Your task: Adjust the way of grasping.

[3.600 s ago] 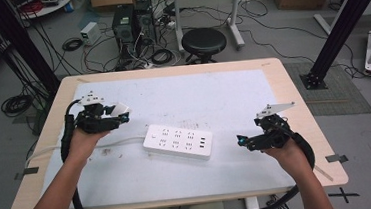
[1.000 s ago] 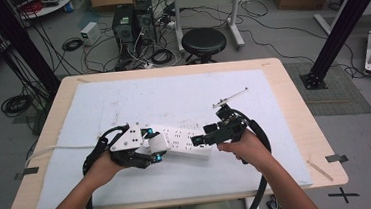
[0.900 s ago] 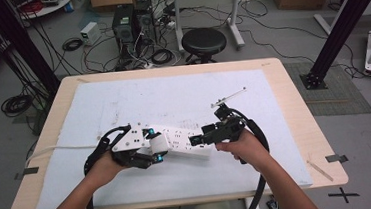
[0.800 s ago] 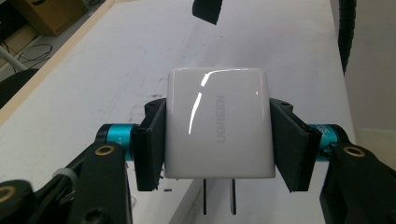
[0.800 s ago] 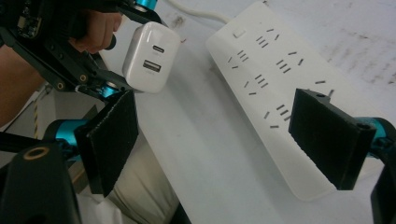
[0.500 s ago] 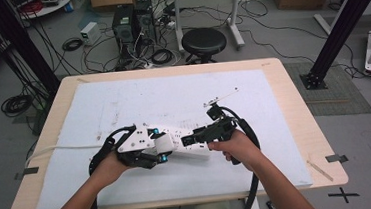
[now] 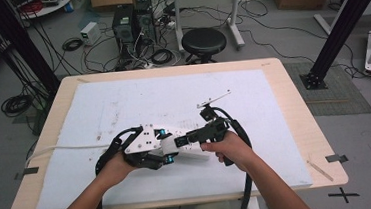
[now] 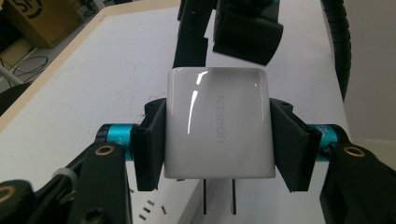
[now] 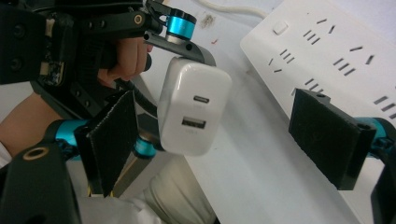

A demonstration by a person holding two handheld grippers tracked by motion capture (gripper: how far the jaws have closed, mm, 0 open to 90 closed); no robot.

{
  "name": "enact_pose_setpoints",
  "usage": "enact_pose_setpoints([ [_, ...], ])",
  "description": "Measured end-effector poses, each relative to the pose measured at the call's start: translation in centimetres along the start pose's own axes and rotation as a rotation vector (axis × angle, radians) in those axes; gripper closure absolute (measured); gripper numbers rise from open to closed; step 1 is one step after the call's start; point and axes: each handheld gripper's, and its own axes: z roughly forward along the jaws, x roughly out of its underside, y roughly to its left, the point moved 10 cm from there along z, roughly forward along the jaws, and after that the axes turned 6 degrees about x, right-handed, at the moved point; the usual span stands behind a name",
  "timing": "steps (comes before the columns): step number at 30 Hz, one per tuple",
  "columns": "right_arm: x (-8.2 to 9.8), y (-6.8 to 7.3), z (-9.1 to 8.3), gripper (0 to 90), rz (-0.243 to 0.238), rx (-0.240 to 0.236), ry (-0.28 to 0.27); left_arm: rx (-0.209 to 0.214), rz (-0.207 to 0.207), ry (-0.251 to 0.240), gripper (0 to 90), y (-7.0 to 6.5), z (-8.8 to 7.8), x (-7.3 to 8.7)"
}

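Charger, white and glossy, sits pinched by its two flat sides in the left gripper, prongs pointing down just above the power strip. Judged light, rigid, slippery-skinned; flat sides are the best hold. "UGREEN" reads on its face. Right gripper stands spread beside the charger, holding nothing.

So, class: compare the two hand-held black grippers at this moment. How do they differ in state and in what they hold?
1. The left gripper is shut on the glossy white rectangular plastic charger; the right gripper stands open, holding nothing.
2. The left gripper's pads press the charger's sides; the right gripper's pads are spread wide, with the charger between them, untouched.

Shared: both have black jaws with blue fittings and hang over the white plastic power strip.
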Motion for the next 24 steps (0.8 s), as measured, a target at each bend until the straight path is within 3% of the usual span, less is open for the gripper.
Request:
enact_pose_setpoints([
  [6, 0.0, 0.3, 1.0, 17.7, 0.019, 0.000, 0.035, 0.005, 0.009, -0.003, 42.5, -0.2, 0.3, -0.2],
  [7, 0.0, 0.4, 1.1, 25.3, 0.026, -0.021, 0.046, 0.005, 0.011, -0.003, 42.5, -0.2, 0.3, -0.2],
  [12, 0.0, 0.8, 1.5, 30.9, 0.045, -0.071, 0.057, 0.007, 0.015, -0.006, 42.5, -0.3, 0.4, -0.3],
  [24, 0.4, 0.8, 2.2, 49.0, 0.074, -0.124, 0.078, 0.010, 0.020, -0.003, 42.5, -0.3, 0.5, -0.3],
])
